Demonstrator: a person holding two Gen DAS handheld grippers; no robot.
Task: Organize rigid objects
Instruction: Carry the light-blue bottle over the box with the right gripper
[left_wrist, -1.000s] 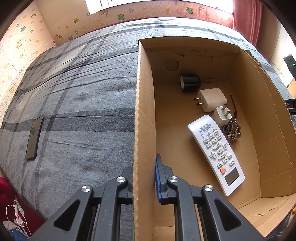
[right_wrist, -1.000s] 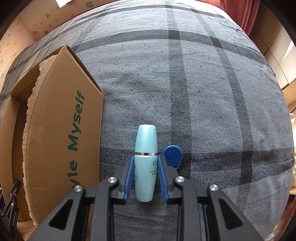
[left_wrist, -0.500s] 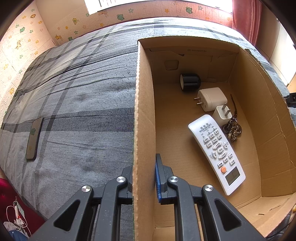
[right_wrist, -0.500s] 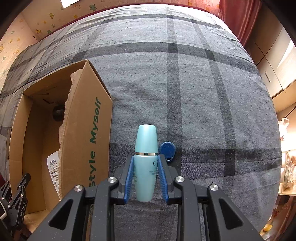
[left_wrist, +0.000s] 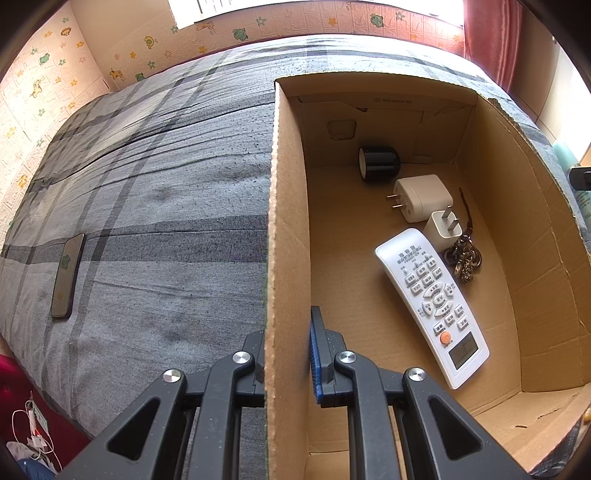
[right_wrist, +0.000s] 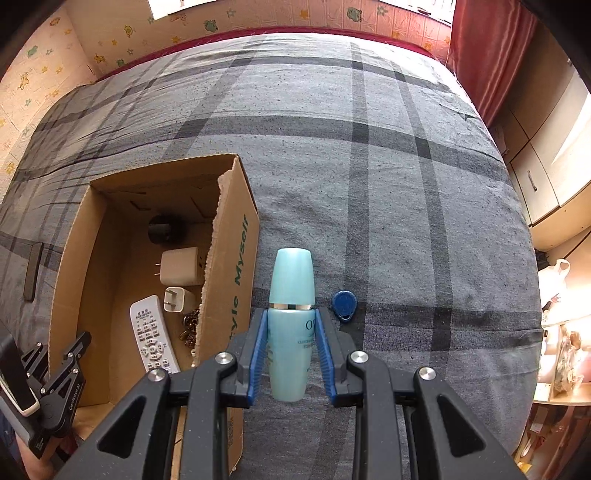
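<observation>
A person works over a bed covered in grey plaid cloth. The right gripper (right_wrist: 290, 354) is clamped on a pale turquoise bottle (right_wrist: 290, 325), cap pointing away, held clear above the bedspread (right_wrist: 388, 184) just beside the open cardboard box (right_wrist: 229, 280). The left gripper (left_wrist: 288, 354) is closed on the box's near wall, pinching the cardboard to steady it. Inside the box lie a white remote (left_wrist: 430, 306), two white chargers (left_wrist: 423, 197), a bunch of keys (left_wrist: 463, 258) and a black cylinder (left_wrist: 378, 162). A blue key fob (right_wrist: 344, 304) and a dark phone (left_wrist: 66, 271) lie out on the bedspread.

To do this well, the bottle probably needs carrying over the torn right wall and lowering onto bare cardboard, clear of the remote, before the grip loosens.

Compared with a second ago, the bottle is higher and the box interior now shows beside it; the left gripper has not shifted.
</observation>
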